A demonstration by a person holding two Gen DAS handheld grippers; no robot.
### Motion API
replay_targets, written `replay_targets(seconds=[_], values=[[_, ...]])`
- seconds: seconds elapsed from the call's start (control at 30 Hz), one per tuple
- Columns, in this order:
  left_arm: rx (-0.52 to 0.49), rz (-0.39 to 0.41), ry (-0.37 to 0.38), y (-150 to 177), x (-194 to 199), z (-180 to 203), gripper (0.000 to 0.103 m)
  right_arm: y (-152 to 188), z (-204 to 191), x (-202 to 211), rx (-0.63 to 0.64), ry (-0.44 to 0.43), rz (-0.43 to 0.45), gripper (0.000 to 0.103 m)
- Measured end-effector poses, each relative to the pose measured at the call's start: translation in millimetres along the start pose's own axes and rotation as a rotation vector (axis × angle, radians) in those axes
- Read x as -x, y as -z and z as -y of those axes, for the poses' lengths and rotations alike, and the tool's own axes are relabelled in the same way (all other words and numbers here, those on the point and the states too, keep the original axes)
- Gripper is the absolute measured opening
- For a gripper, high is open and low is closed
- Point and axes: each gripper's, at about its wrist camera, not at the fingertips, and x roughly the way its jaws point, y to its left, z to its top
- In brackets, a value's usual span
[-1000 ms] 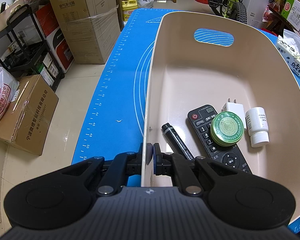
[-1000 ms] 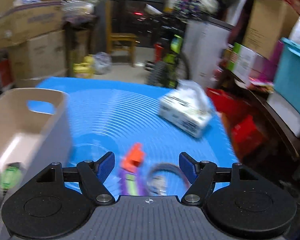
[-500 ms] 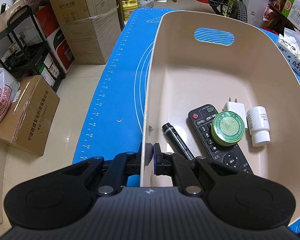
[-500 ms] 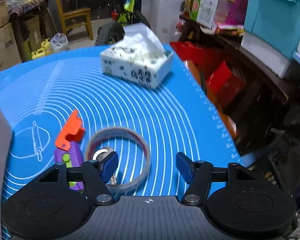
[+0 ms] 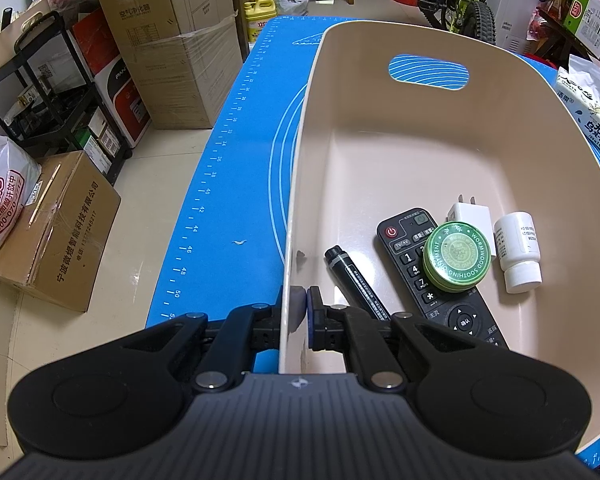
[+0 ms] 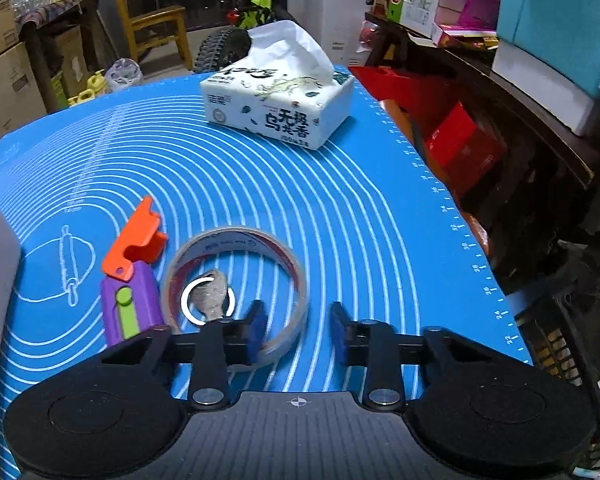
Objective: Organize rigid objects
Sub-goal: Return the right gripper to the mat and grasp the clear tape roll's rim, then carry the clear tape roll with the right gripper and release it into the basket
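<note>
The left gripper (image 5: 300, 304) has its jaws pinched tight on the near wall of the beige plastic basket (image 5: 296, 184), which it steadies on the blue silicone mat (image 5: 228, 184) covering the counter. Inside the basket, toward its near end, lie a black marker pen (image 5: 354, 280), a black remote control (image 5: 432, 276) with a round green ointment tin (image 5: 457, 256) on top of it, a white plug adapter (image 5: 470, 213) and a small white pill bottle (image 5: 518, 252).

The step in hand is the pick-up of the next item. The right gripper (image 6: 298, 330) sits low over the roll of clear adhesive tape (image 6: 236, 280) lying flat near the counter's near edge. Its jaws are closing, with the left pad inside the ring and the right pad outside, so the roll's right-hand wall stands between them; a gap on the outer side shows they are not yet pressing. A metal key on a split ring (image 6: 209, 294) rests inside the roll, and a purple and orange toy knife (image 6: 134, 276) lies just beside it on the left. A white tissue pack (image 6: 278, 106) sits toward the far edge.

Next, the jaws likely need to finish closing on the tape wall, then lift straight up so the key stays behind, and carry the roll over to the basket.
</note>
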Motion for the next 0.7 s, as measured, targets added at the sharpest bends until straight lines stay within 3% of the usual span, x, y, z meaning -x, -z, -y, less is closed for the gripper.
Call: replay_targets(seconds=[0.1,0.17,0.7], values=[[-0.001,0.0,0.0,0.0,0.0,0.0,0.009,0.4,-6.2,1.0,0.055,0.004,0.004,0.019],[0.0,0.0,0.0,0.0,-0.1,0.1,0.009,0.5,-9.4,2.2,0.078,0.008,0.01,0.017],[-0.001,0.0,-0.001,0.1,-0.2,0.0,0.009,-0.7,-7.3,39.9,0.098,-0.002,0.116,0.016]])
